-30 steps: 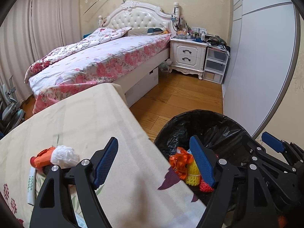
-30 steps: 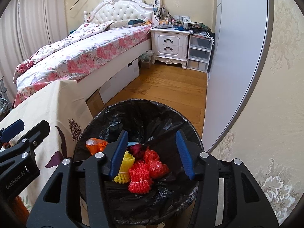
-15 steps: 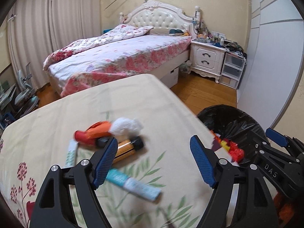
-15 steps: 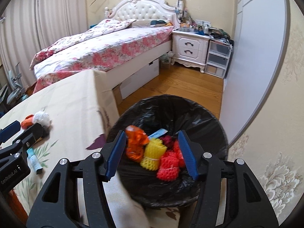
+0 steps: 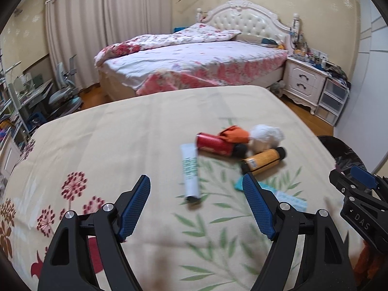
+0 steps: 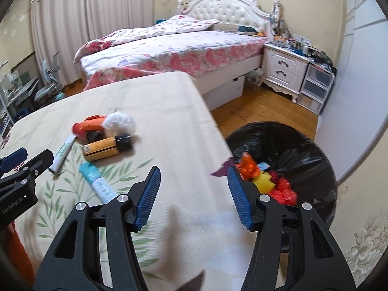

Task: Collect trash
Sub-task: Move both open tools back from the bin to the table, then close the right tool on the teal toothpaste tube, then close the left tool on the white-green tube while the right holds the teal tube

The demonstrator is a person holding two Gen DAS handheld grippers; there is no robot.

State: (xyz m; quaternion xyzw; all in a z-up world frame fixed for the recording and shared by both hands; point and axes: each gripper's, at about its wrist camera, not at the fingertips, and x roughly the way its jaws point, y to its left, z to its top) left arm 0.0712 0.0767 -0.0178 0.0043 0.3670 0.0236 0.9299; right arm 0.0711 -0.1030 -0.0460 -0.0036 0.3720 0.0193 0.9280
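Both views swung from black-lined bin (image 6: pixel 303 143) to cylindrical bottles (image 5: pixel 263 160) on cloth.

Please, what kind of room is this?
Most likely a home bedroom: a bed with a padded headboard, a white nightstand beside it, and long curtains.

Empty right tongs (image 6: pixel 194 194) over table (image 6: pixel 169 121), trash bin (image 6: pixel 315 145) beside
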